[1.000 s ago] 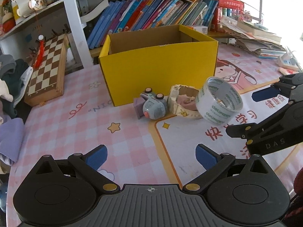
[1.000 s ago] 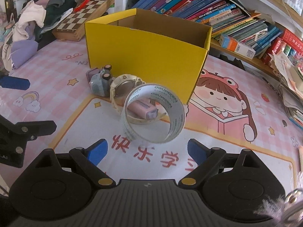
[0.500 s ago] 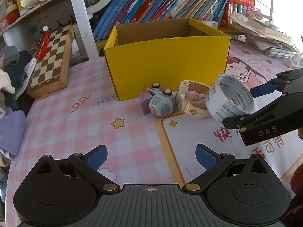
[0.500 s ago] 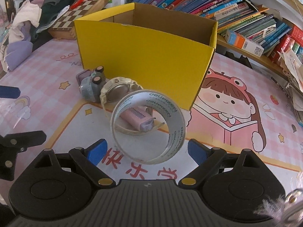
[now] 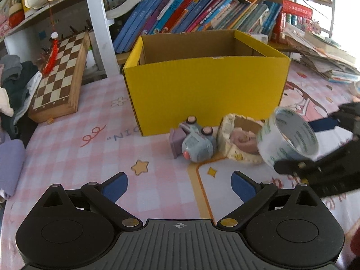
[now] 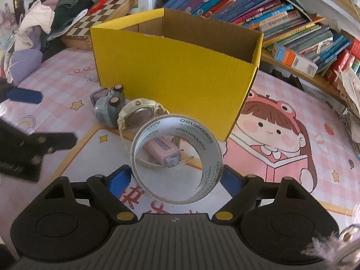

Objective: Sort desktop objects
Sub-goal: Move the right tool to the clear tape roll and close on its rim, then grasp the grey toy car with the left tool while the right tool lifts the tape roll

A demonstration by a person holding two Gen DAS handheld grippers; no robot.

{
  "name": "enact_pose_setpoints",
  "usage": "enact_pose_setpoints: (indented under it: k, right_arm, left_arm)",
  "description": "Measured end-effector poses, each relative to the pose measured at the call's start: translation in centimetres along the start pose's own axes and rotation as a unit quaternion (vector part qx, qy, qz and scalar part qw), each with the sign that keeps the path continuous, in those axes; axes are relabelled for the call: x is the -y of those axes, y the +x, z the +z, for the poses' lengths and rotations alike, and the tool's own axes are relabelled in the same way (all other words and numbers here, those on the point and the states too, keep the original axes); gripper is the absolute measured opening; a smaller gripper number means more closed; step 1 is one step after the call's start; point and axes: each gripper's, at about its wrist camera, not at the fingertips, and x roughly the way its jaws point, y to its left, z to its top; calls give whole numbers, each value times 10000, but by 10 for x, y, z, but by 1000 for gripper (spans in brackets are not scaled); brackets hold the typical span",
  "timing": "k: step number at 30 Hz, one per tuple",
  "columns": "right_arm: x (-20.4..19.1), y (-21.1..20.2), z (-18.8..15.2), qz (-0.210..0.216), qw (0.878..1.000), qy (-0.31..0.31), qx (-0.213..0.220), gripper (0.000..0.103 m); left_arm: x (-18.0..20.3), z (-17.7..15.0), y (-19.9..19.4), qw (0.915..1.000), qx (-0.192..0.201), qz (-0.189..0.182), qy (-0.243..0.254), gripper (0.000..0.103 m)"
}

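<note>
Filling the back of the room, shelves of books (image 5: 202,11) stand behind a table (image 5: 67,153) covered by a pink checked cartoon mat, with a chessboard (image 5: 58,76) and a heap of clothes (image 6: 45,22) to the left. An open yellow box (image 5: 207,90) sits mid-table, seemingly the bin for sorting. Against its front lie a toy car (image 5: 195,144), a watch (image 6: 139,112) and a pink eraser (image 6: 164,150). The right claw (image 6: 176,177) grips a clear tape roll (image 6: 177,159) by its sides, lifted off the mat, probably bound for the box. The left claw (image 5: 180,184) hangs wide apart, holding nothing.
</note>
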Motion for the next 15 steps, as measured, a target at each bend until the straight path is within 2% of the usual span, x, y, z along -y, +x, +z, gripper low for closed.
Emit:
enact_pose_setpoints:
  k: [9, 11, 15]
  right_arm:
    - [3, -6, -3, 30, 9997, -222, 30, 84]
    - [5, -6, -3, 38, 9997, -226, 24, 84]
    - [8, -7, -4, 39, 9997, -232, 16, 84]
  left_arm:
    - [7, 24, 29, 9997, 171, 7, -167, 85]
    - [7, 27, 37, 9997, 102, 59, -227, 77]
    - [7, 27, 46, 9996, 5, 23, -275, 74]
